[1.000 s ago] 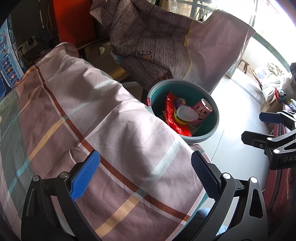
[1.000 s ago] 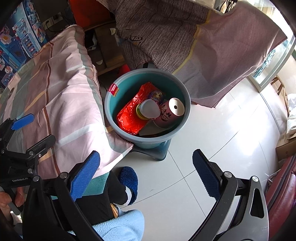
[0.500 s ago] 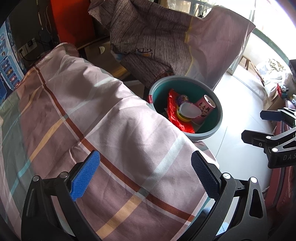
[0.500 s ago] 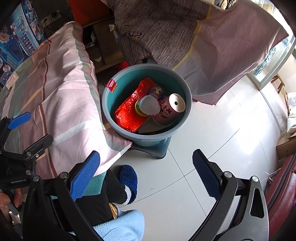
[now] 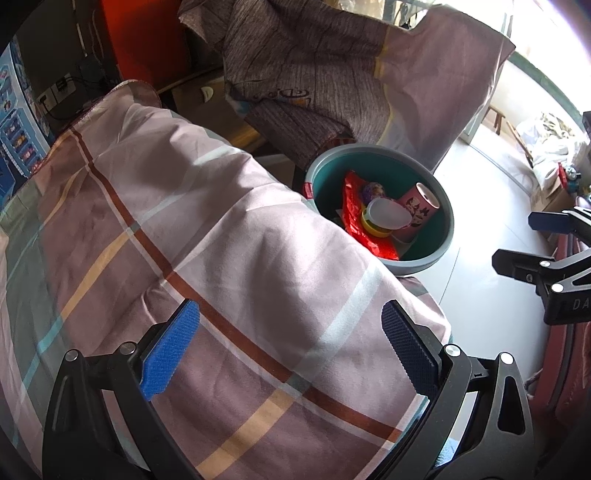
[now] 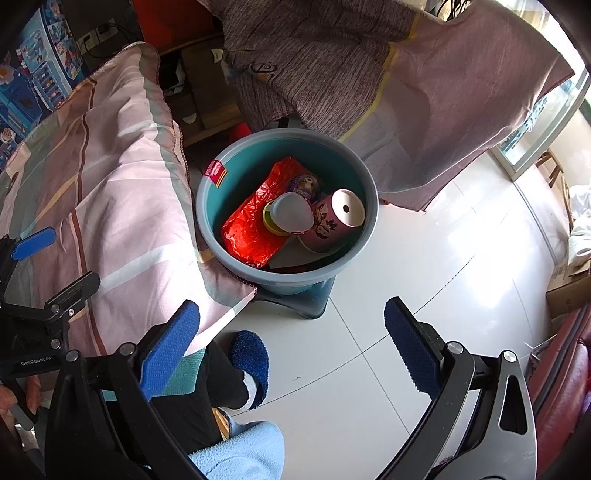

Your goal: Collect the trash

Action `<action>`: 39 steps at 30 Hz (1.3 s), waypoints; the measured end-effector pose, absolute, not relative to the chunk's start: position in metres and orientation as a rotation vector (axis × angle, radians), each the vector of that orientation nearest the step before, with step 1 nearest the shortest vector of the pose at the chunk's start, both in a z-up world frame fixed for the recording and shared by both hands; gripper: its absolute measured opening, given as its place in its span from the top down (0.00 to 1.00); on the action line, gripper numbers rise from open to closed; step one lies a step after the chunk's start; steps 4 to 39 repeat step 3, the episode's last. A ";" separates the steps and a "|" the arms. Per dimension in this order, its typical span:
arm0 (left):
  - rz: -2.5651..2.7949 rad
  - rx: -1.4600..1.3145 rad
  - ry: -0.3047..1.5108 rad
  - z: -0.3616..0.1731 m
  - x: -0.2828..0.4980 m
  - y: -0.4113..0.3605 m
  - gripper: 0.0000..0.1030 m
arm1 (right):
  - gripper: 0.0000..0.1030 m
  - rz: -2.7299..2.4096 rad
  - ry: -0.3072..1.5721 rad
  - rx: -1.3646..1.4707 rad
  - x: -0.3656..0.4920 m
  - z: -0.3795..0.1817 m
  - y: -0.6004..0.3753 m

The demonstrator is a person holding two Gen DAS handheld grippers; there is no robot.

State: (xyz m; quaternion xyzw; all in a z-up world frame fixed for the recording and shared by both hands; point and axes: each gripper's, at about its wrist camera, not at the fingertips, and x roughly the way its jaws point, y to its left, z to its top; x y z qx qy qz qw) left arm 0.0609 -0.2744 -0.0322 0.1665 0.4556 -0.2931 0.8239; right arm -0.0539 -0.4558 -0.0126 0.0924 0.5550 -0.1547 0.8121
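1. Both views are lit by strong daylight from the windows at upper right.
2. Glare is thrown on the floor tiles, which are washed out.
3. Straight lines are bent near the edges, and the corners are darkened.

We are seeing a teal basin holding a crumpled red wrapper, a tipped pink cup and a yellow lidded tub.

Legible text, both views

We read "GenRobot.AI" on the left claw body; "DA", cut off, on the right claw body.
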 end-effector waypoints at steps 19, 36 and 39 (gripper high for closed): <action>-0.625 0.349 0.978 -0.034 0.062 -0.272 0.04 | 0.07 -0.332 1.186 0.204 -0.053 -0.013 -0.457; -0.625 0.349 0.978 -0.034 0.062 -0.272 0.04 | 0.07 -0.332 1.186 0.204 -0.053 -0.013 -0.457; -0.625 0.349 0.978 -0.034 0.062 -0.272 0.04 | 0.07 -0.332 1.186 0.204 -0.053 -0.013 -0.457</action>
